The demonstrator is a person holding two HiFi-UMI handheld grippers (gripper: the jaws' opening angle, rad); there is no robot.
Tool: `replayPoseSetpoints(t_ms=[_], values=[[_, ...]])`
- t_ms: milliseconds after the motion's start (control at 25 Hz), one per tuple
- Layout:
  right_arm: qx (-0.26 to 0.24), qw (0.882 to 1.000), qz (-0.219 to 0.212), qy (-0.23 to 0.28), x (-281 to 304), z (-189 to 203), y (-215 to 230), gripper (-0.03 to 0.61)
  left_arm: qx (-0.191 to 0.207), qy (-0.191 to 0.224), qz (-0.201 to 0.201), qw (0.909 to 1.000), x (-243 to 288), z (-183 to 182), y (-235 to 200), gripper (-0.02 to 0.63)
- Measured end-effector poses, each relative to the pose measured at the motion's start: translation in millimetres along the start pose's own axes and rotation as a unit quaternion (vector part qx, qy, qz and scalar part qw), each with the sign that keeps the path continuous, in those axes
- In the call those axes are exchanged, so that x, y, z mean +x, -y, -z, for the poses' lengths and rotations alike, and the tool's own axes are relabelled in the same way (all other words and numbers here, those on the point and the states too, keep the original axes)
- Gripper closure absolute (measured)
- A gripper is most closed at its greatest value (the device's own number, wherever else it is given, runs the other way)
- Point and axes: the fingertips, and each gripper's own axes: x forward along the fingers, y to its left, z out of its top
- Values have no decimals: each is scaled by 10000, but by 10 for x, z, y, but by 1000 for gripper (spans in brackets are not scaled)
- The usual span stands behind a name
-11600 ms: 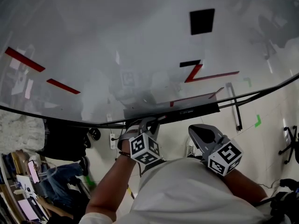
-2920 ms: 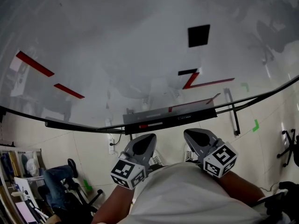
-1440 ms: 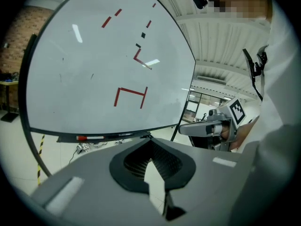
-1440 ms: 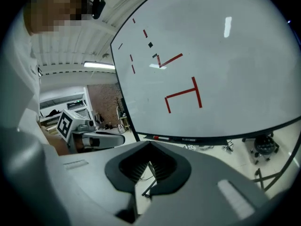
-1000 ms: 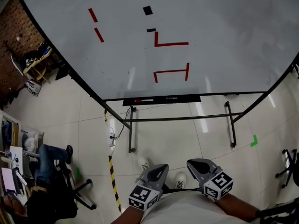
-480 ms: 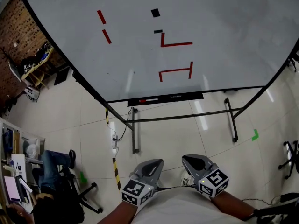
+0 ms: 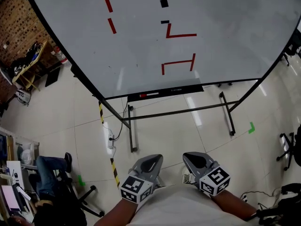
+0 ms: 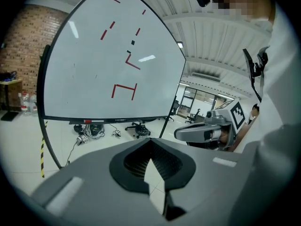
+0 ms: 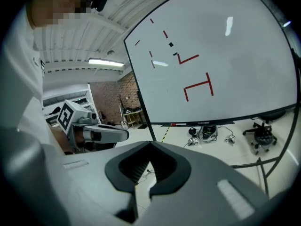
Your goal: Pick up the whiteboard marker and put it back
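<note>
- A person (image 7: 47, 167) sits at the far left, on the floor level below me.
- Striped tape (image 7: 113, 167) runs along the floor, just left of my left gripper.
- My left gripper (image 7: 149, 159) hangs low and close to my body. Its jaws are clenched on nothing, with only a thin sliver of floor showing between the pads.
- The marker (image 7: 149, 94) lies in the tray (image 7: 186, 89) towards its left end, well apart from both of my grippers.
- The board (image 7: 225, 41) stands on its frame above the tray. It carries red strokes and a black square (image 7: 163, 3).
- My right gripper (image 7: 194, 159) sits beside the left one, level with it. Its jaws are also clenched and empty, pointing towards the board.
- A green mark (image 7: 251, 127) is on the floor at the right, near the frame's foot.
</note>
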Motion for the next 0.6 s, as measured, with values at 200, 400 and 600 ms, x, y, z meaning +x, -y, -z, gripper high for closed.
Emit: replayPoseSetpoints(t_ms=[200,400,600], values=[[-73,10000,35,-33,-1,7,-84,577,-46,69,-15,10000,-51,8,-37,598],[-98,9999,62,-51,-7,52,-114,578,-42,77,3,10000,-71,43,-6,598],[-72,9999,-37,-114,16,100,-185,577,-20,89,-41,10000,-139,70,-19,598]])
